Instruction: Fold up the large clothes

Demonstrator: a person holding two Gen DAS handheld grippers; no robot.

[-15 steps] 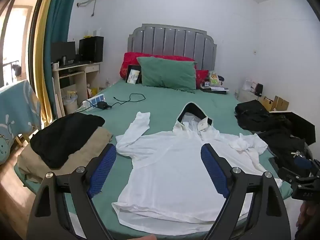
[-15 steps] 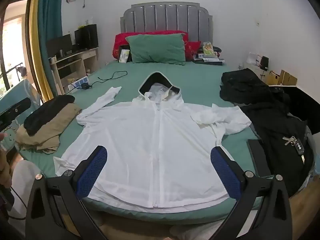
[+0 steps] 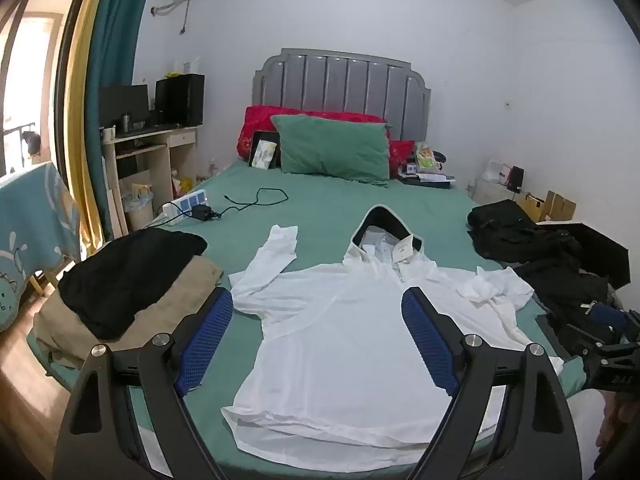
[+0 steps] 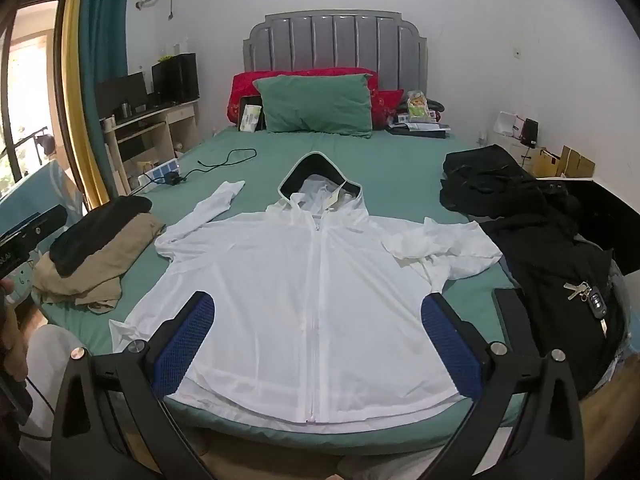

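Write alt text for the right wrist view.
A white hooded jacket lies spread flat, zipped, on a green bed, seen between the open right gripper. Folded clothes sit to its left, black clothes to its right.

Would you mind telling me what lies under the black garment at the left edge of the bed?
The black garment lies on a tan garment, whose lower part shows in front of it. Whether anything else lies beneath is covered.
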